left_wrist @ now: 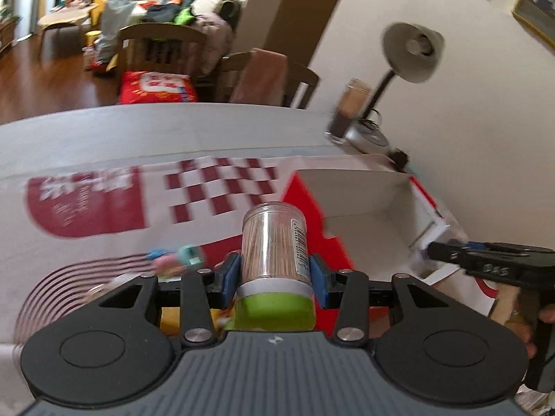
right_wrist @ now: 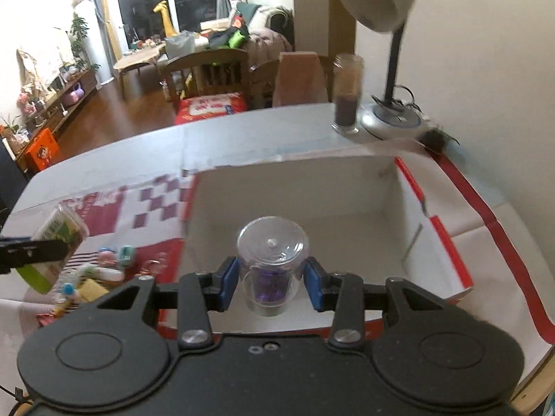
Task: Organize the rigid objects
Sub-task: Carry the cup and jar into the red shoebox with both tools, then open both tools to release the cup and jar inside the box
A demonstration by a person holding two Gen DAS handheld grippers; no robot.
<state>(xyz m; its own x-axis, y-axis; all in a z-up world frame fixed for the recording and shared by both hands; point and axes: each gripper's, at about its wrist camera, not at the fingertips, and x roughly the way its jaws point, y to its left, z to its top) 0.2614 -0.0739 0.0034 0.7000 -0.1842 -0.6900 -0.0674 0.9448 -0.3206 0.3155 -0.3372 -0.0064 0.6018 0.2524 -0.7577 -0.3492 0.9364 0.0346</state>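
Observation:
My left gripper [left_wrist: 274,272] is shut on a clear toothpick jar with a green lid [left_wrist: 274,246], held above the table to the left of the open red-and-white cardboard box [left_wrist: 367,194]. My right gripper [right_wrist: 272,282] is shut on a clear plastic cup with purple bits inside [right_wrist: 272,263], held over the white inside of the box [right_wrist: 347,187]. The toothpick jar and left gripper also show at the left edge of the right wrist view [right_wrist: 57,242]. The right gripper shows at the right of the left wrist view [left_wrist: 485,256].
Small toys and trinkets [right_wrist: 100,270] lie on the patterned cloth [left_wrist: 104,204] left of the box. A tall dark-filled glass jar [right_wrist: 347,93] and a desk lamp [right_wrist: 392,52] stand at the table's far right by the wall. Chairs [right_wrist: 208,69] stand beyond the far edge.

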